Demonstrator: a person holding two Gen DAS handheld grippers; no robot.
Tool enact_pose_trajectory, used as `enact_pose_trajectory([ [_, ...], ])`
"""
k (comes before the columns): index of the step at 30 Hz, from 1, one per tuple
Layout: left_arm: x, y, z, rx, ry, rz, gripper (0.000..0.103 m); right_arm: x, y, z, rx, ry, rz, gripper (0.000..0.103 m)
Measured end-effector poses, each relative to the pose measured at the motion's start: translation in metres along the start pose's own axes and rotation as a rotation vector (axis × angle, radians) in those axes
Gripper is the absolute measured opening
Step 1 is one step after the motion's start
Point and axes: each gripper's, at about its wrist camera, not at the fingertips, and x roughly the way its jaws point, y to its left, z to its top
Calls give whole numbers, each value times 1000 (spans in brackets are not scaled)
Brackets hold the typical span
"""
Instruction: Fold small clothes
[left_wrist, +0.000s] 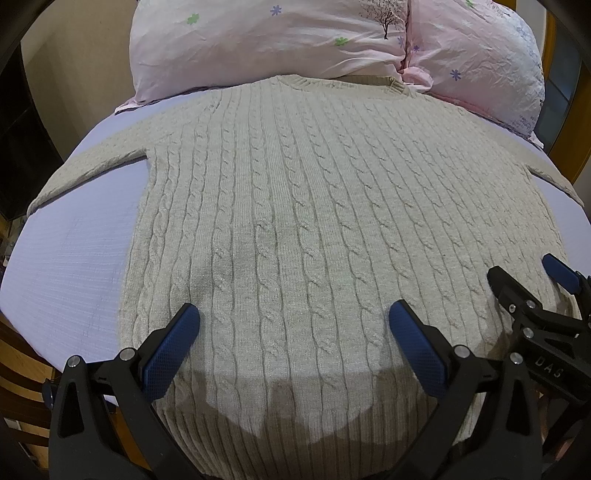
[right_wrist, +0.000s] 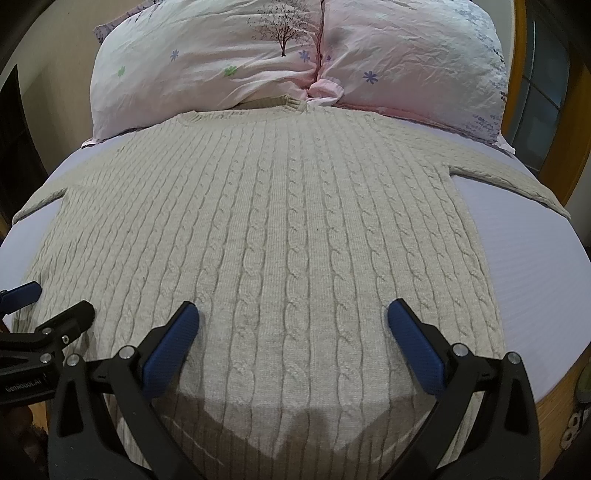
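Note:
A beige cable-knit sweater (left_wrist: 295, 206) lies flat on a lilac bed sheet (left_wrist: 81, 251), collar toward the pillows, both sleeves spread out sideways. It also fills the right wrist view (right_wrist: 280, 229). My left gripper (left_wrist: 293, 325) is open and empty, hovering above the sweater's hem. My right gripper (right_wrist: 293, 325) is open and empty above the hem too, to the right of the left one. The right gripper shows at the right of the left wrist view (left_wrist: 524, 280); the left gripper shows at the left of the right wrist view (right_wrist: 55, 306).
Two pink floral pillows (left_wrist: 266, 44) (right_wrist: 413, 59) lie at the head of the bed, touching the collar. A wooden bed frame (right_wrist: 554, 417) edges the mattress. A dark doorway (left_wrist: 22, 155) is at the left, a wood-framed window (right_wrist: 543, 92) at the right.

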Motion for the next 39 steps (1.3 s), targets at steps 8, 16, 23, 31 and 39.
enact_pose_trajectory([
  [8,1,-3,2,3,1,0,102,4,2,-4,-27,5,14,101],
  [16,-6,10,4,27,-73,-25,102,-22,-91,20,166,-109,199,101],
  [23,-22,67,43,-69,-300,-96,102,0,-318,67,743,-185,57,68],
  [31,-10,152,77,-329,-359,-112,102,60,-447,78,1074,-100,-102,52],
  [39,-3,218,69,-487,-349,-19,102,84,-471,85,1133,-144,-126,7],
])
